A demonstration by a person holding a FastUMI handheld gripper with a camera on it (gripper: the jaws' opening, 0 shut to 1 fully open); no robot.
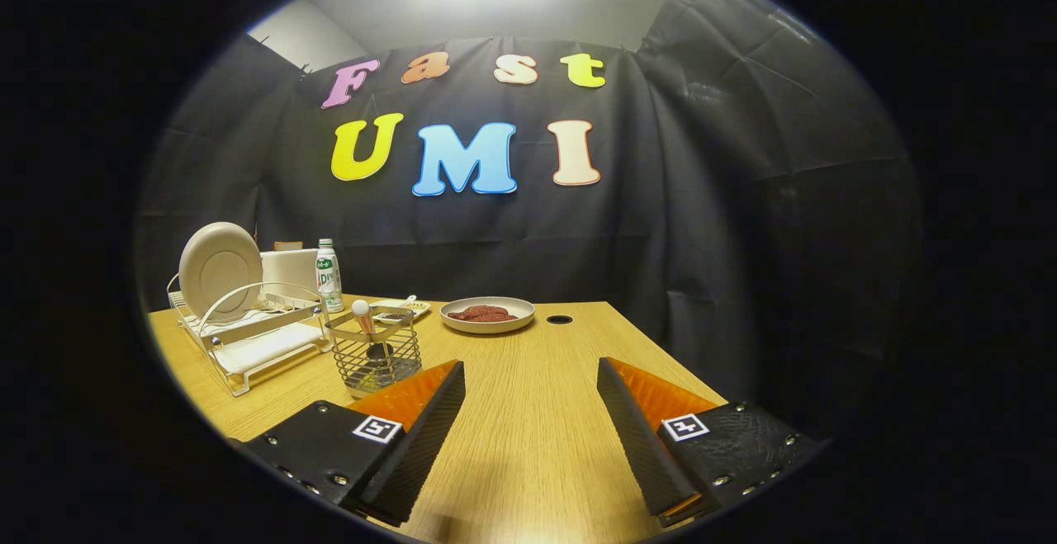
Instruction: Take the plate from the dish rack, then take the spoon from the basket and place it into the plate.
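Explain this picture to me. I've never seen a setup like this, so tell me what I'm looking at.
A person holds handheld tongs; the camera rides on them, looking forward along the two fingers. They are open, holding nothing, above a wooden table. Ahead to one side, a dish rack holds an upright plate. Beside it, a wire basket holds a spoon. Beyond stand a bottle and a dish of reddish food.
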